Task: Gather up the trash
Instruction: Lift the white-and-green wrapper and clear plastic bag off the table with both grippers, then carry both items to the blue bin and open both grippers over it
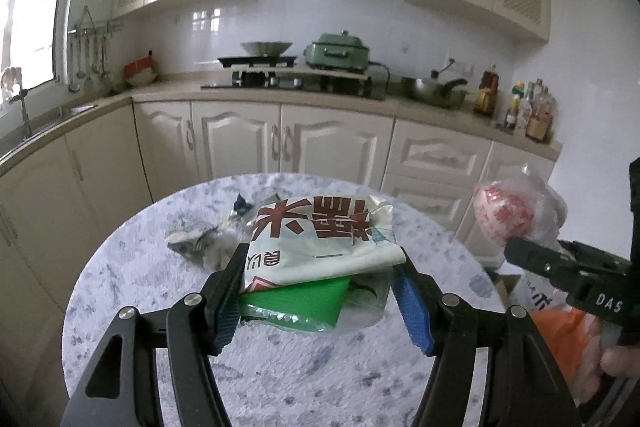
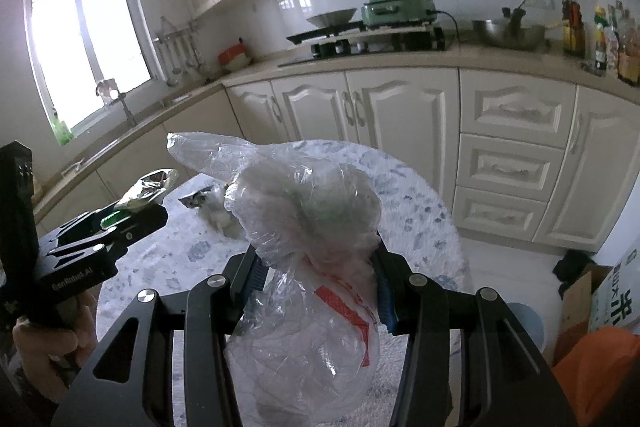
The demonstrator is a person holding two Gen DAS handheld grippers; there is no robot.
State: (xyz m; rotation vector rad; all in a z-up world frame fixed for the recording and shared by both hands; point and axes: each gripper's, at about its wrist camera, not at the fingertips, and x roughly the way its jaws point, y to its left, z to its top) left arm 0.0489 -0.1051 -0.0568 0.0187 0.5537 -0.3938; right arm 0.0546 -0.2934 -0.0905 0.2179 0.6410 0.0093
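My left gripper (image 1: 320, 279) is shut on a bundle of food wrappers (image 1: 320, 239): a white packet with red characters over a green one, held above the round marbled table (image 1: 280, 367). My right gripper (image 2: 318, 267) is shut on a crumpled clear plastic bag (image 2: 308, 211) with red print, also lifted over the table. In the left wrist view that bag (image 1: 504, 215) and the right gripper (image 1: 520, 251) show at the right edge. In the right wrist view the left gripper (image 2: 148, 215) with its wrappers (image 2: 148, 191) shows at the left. A crumpled grey scrap (image 1: 196, 245) still lies on the table.
A small dark wrapper piece (image 1: 242, 205) lies near the table's far edge. At the lower right stand an orange bag (image 2: 596, 359), a cardboard box (image 2: 580, 291) and a pale blue bin (image 2: 524, 323). Kitchen cabinets and a counter with stove and bottles run behind the table.
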